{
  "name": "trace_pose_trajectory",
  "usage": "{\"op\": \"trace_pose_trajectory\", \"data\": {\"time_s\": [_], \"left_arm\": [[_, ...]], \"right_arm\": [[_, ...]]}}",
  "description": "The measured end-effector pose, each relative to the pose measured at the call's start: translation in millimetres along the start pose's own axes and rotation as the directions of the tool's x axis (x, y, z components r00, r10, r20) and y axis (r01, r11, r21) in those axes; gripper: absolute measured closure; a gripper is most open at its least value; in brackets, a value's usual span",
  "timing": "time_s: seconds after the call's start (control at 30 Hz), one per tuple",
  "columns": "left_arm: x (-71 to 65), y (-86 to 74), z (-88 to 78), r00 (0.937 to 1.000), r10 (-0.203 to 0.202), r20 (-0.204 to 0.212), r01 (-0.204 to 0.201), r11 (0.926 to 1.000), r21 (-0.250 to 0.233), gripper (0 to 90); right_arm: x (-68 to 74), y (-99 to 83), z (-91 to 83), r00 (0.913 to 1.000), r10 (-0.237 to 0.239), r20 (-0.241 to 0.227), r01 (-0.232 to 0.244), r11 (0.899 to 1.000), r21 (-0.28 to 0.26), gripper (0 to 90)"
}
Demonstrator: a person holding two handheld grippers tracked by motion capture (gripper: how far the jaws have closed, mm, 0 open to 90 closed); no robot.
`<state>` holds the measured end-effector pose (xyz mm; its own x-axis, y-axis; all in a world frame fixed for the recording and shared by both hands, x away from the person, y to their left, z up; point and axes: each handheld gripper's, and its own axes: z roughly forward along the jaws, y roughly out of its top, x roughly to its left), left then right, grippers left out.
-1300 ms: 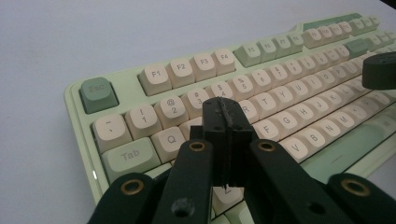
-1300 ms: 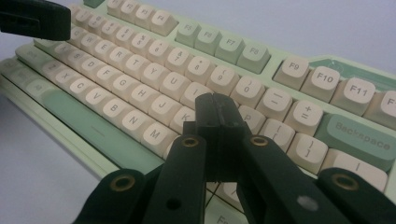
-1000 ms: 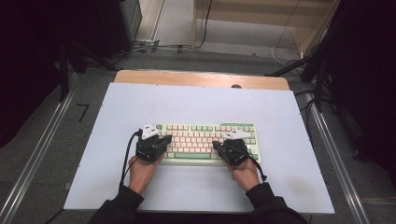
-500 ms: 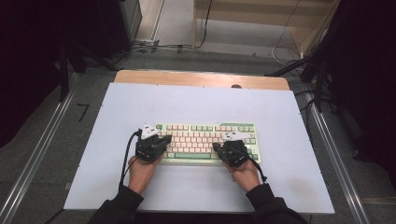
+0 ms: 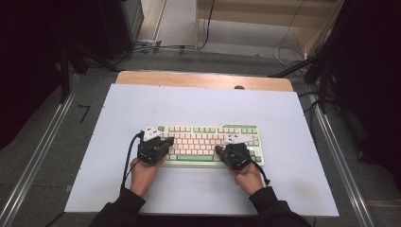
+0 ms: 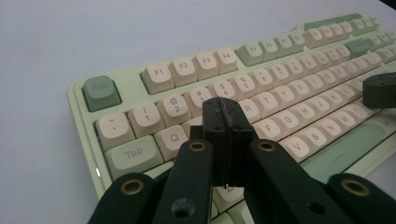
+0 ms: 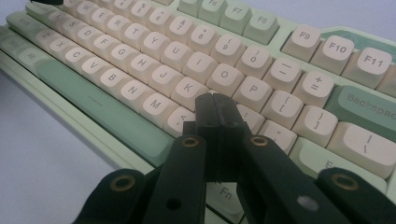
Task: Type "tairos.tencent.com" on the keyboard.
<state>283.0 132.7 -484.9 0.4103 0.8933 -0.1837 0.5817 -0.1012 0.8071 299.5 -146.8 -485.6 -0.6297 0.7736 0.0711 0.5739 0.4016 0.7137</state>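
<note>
Hands are coming in from the near edge of the bench, each carrying a hand-held gripper. The left hand-held gripper is poised over the left end of the keyboard, its jaws pressed together with nothing between them; the right hand-held gripper is poised over the right part, jaws likewise closed and empty. The keyboard is lying just ahead of and under both tips, in the middle of the bench, its long axis running left to right, so each hand is nearest its own half.

In the left gripper view the closed tip is sitting above the keys beside Q, with the other gripper's tip showing farther off at the right. The right gripper view is putting its tip near K and the comma row. Whether either tip is touching a keycap I cannot tell. The high view is giving the whole layout but no legends.
</note>
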Motion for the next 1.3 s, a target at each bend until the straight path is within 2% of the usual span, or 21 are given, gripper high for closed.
{"op": "trace_pose_trajectory", "data": {"time_s": [0.17, 0.37, 0.7, 1.3], "left_arm": [[-0.1, 0.0, 0.3, 1.0, 0.001, 0.002, -0.001, 1.0, 0.001, 90.0], [0.3, 0.1, 0.0, 1.0, 0.0, 0.001, 0.0, 1.0, 0.0, 90.0], [-0.8, -0.3, 0.9, 1.0, 0.001, 0.004, -0.001, 1.0, 0.0, 90.0], [-7.8, 1.1, 3.8, 0.9997, 0.011, 0.02, -0.011, 0.9999, -0.002, 90.0]], "right_arm": [[0.9, -0.4, 0.7, 1.0, -0.003, -0.001, 0.003, 1.0, 0.005, 87.5], [0.1, 4.0, -6.9, 1.0, 0.01, -0.001, -0.01, 0.999, -0.039, 87.5], [-2.6, 4.9, -8.5, 0.9998, 0.021, 0.005, -0.02, 0.998, -0.054, 87.5], [-2.2, 5.5, -7.2, 0.9999, 0.016, 0.006, -0.016, 0.998, -0.053, 87.5]]}}
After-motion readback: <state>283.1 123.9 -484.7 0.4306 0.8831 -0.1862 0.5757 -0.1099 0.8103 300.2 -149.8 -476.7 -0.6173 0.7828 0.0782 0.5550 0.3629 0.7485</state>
